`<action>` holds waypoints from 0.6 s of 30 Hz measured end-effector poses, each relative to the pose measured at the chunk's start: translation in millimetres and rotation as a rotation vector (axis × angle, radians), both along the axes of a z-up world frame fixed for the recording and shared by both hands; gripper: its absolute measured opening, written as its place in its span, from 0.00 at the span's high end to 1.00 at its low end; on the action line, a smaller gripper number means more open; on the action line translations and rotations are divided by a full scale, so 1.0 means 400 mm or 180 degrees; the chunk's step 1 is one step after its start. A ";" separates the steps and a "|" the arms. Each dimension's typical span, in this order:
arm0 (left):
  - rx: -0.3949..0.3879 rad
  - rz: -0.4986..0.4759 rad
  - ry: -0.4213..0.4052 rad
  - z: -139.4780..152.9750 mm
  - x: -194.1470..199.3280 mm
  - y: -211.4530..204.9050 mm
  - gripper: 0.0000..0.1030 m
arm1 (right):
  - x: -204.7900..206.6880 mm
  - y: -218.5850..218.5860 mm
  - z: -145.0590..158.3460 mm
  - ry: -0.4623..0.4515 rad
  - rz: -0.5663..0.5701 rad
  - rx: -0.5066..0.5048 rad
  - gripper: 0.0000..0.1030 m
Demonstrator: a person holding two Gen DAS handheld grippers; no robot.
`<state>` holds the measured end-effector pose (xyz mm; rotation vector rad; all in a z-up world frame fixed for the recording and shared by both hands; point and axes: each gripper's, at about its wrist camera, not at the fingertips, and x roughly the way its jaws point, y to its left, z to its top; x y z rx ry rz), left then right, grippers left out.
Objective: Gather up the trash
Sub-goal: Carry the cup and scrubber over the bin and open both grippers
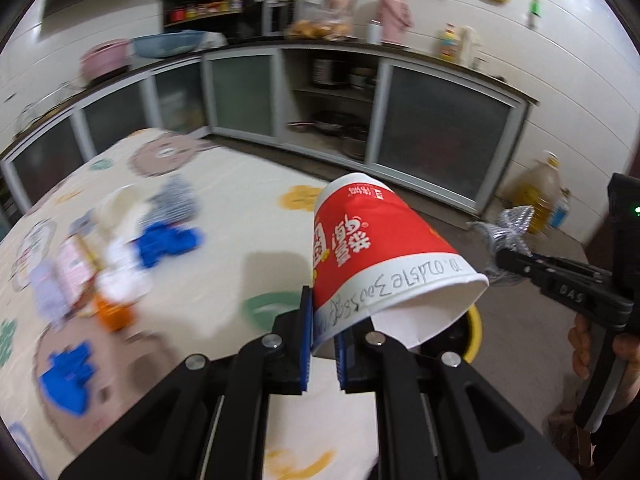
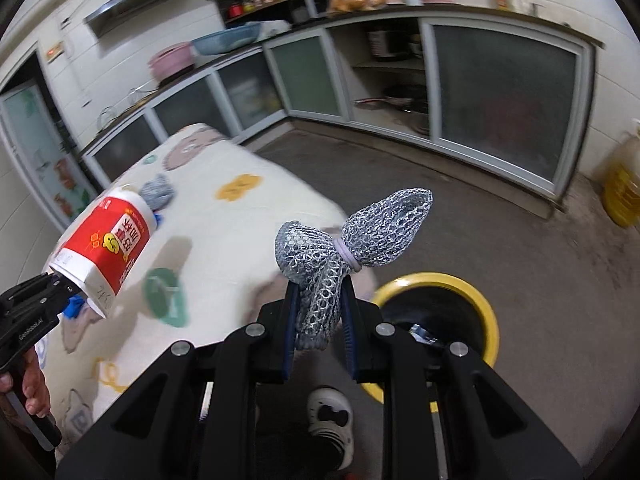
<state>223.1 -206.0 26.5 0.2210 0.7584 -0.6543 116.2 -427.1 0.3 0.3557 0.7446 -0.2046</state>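
Left tongs (image 1: 324, 344): clamped on cup (image 1: 372, 248) rim. Right tongs (image 2: 320, 320): clamped on mesh (image 2: 344, 240). Step: carrying to bin (image 2: 486, 304). Next, likely: centre over opening, release.

Even indoor light is seen; the surface (image 1: 224, 216) is smeared by motion blur, and edges are bent by fisheye distortion.

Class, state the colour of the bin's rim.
Yellow; the bin rim shows best in the right wrist view.
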 end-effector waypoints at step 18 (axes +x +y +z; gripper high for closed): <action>0.0213 -0.0759 0.0381 -0.183 0.040 -0.425 0.91 | -0.019 -0.240 -0.239 0.0549 -0.0571 0.0210 0.82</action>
